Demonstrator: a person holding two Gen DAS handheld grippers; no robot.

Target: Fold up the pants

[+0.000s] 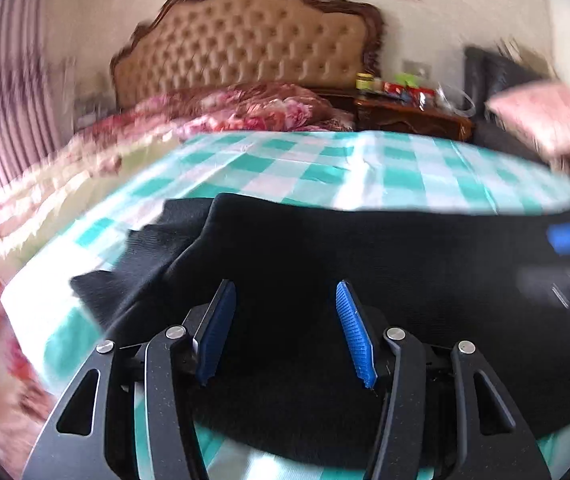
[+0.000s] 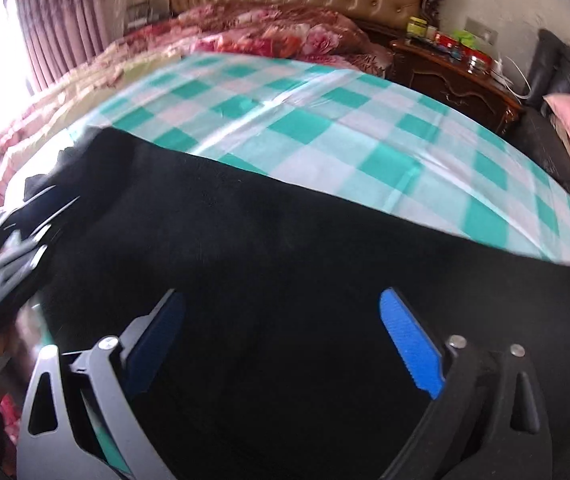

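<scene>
The left gripper is half open and the right gripper is wide open — both hold nothing. Under them the black pants lie on the checked bed. A grab might catch only the top layer — then the fold goes crooked.

matt black knit pants, glossy checked sheet, ribbed blue pads, tufted headboard
</scene>
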